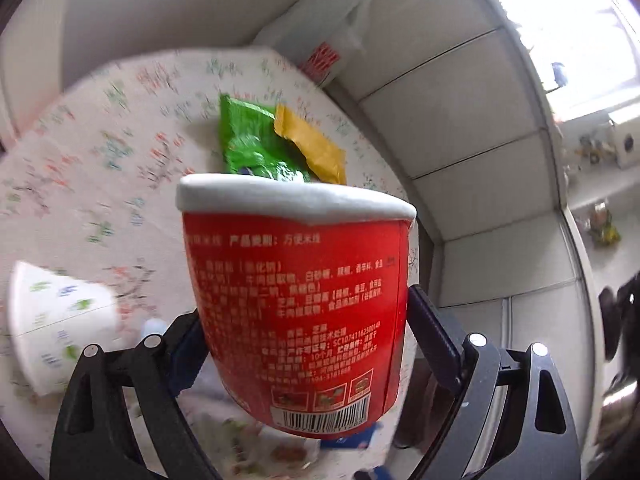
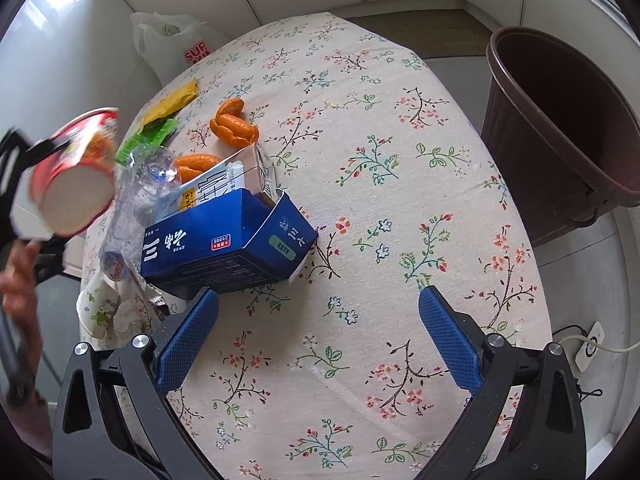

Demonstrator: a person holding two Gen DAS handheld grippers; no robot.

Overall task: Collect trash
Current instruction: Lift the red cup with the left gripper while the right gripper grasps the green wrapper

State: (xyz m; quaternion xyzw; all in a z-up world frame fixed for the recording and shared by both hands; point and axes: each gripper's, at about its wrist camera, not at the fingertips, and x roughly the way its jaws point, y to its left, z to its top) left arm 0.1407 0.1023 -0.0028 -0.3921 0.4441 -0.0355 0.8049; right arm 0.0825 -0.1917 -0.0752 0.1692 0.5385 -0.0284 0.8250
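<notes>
Above the floral tablecloth, the left gripper pinches a red instant-noodle cup printed with Chinese ingredient text and a barcode; carrying it across to the brown bin looks next. The right gripper hangs spread, empty, near a blue carton.

Left wrist view close behind red noodle cup, right wrist view high above floral table, both showing cup
</notes>
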